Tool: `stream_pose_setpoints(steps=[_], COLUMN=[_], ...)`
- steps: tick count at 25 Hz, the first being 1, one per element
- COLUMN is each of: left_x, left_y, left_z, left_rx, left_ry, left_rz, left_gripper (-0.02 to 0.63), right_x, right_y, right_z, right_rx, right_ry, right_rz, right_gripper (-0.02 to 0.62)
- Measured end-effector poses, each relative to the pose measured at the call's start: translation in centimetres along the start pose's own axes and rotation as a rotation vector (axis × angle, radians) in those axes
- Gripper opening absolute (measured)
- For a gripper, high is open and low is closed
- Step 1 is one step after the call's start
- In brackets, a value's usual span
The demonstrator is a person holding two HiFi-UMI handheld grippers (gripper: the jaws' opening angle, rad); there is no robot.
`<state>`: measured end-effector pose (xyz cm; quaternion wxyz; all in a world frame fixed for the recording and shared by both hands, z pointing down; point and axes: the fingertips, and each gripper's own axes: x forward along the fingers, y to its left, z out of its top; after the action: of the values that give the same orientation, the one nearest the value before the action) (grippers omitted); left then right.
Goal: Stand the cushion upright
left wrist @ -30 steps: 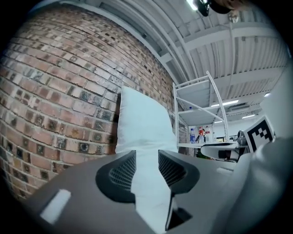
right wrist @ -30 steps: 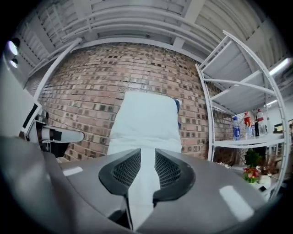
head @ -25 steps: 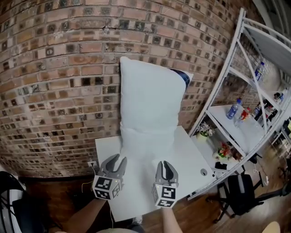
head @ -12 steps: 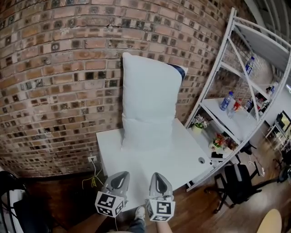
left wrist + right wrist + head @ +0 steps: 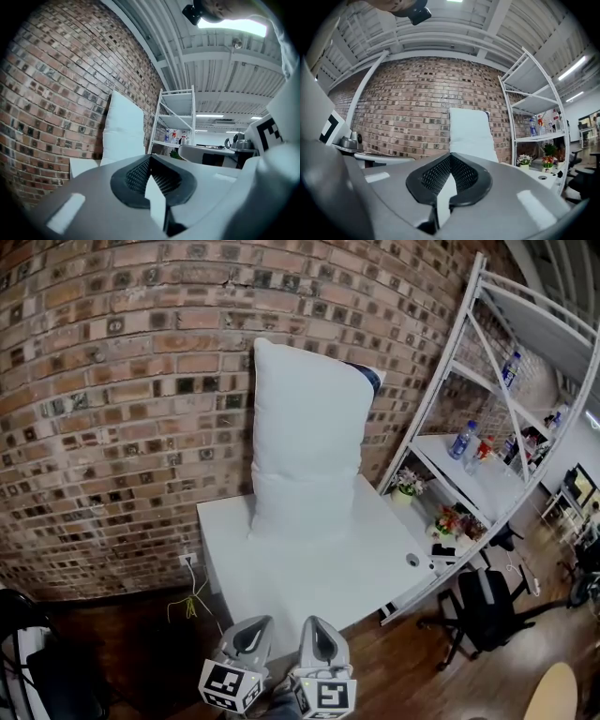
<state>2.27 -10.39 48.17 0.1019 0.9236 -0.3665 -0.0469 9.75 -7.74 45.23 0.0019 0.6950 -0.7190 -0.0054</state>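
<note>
Cushion (image 5: pixel 307 442) stands upright at the far edge of the tabletop (image 5: pixel 309 573), long axis vertical against the brick wall (image 5: pixel 122 381), straight ahead of left tool (image 5: pixel 253 626) and right tool (image 5: pixel 315 626), both closed empty, equally distant.

Matt white cloth on the cushion (image 5: pixel 305 446); rough brick wall (image 5: pixel 122 381) behind; smooth white table (image 5: pixel 281 568); painted metal shelf rack (image 5: pixel 473 488) at right; glossy wood floor (image 5: pixel 394 662) below
</note>
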Motion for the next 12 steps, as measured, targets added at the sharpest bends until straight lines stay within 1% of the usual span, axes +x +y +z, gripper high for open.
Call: stream_pose_setpoints(steps=[2, 4, 12], left_x=[-0.5, -0.8, -1.0], left_y=[-0.3, -0.4, -1.4], left_z=[-0.2, -0.5, -1.1], left_rx=[-0.005, -0.013, -0.022], left_ry=[0.003, 0.011, 0.023], left_rz=[-0.001, -0.003, -0.023], left_gripper=[0.0, 0.0, 0.0], right_x=[-0.5, -0.9, -2.3], right_y=[0.2, 0.3, -0.3], right_z=[0.0, -0.2, -1.4], right_rx=[0.016, 0.012, 0.019], right_ry=[-0.03, -0.036, -0.002], right_rz=[0.002, 0.006, -0.012], right_gripper=[0.0, 0.0, 0.0])
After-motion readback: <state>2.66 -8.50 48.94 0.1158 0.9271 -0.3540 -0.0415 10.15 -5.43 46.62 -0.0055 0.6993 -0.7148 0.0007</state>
